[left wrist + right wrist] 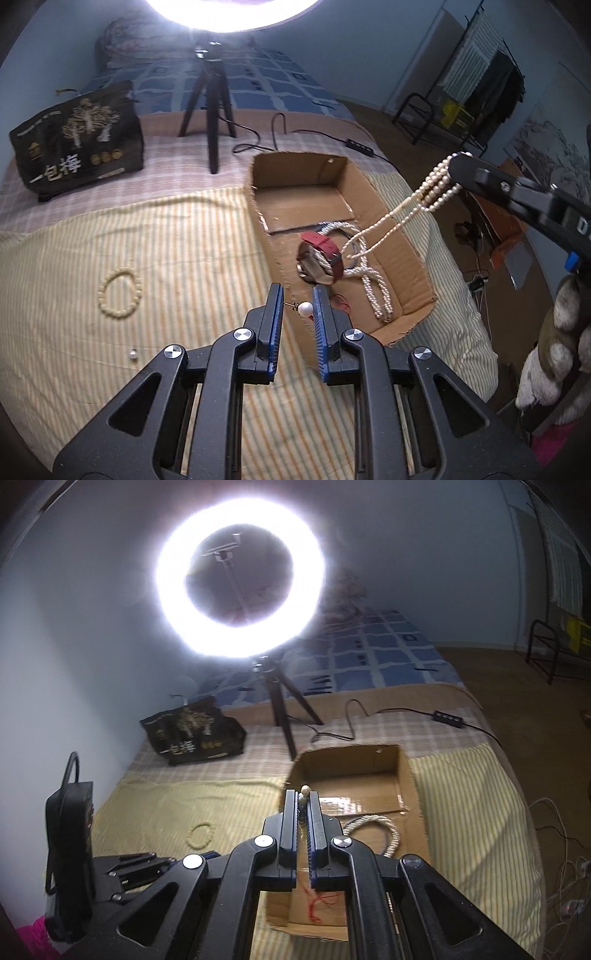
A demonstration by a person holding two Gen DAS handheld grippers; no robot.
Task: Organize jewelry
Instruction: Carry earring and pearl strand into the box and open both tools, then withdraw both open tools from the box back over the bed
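Right claw (pixel 303 803): together, clamped on a pearl necklace (pixel 437 184); a bead shows at its tips in the right wrist view. The strands hang down from it into the cardboard box (pixel 391 206), lower loop touching the pile inside.

Left claw (pixel 298 301): fingers apart. A pearl earring (pixel 305 308) sits between the pads, post against the left pad; whether it is truly gripped cannot be told. Position: just beside the box's near wall.

Box contents: red-strapped watch (pixel 321 254), thicker pearl rope (pixel 373 284), red thread (pixel 317 904). On the bed's striped sheet (pixel 147 240), well apart from the box: bead bracelet (pixel 119 293), loose pearl (pixel 133 354).

Step in hand, judged: lowering the necklace in. Advice: descend slowly so strands coil, not tangle with the watch; release only once most weight rests on the box floor. Carry the earring over the wall before letting go, lest it drop outside.
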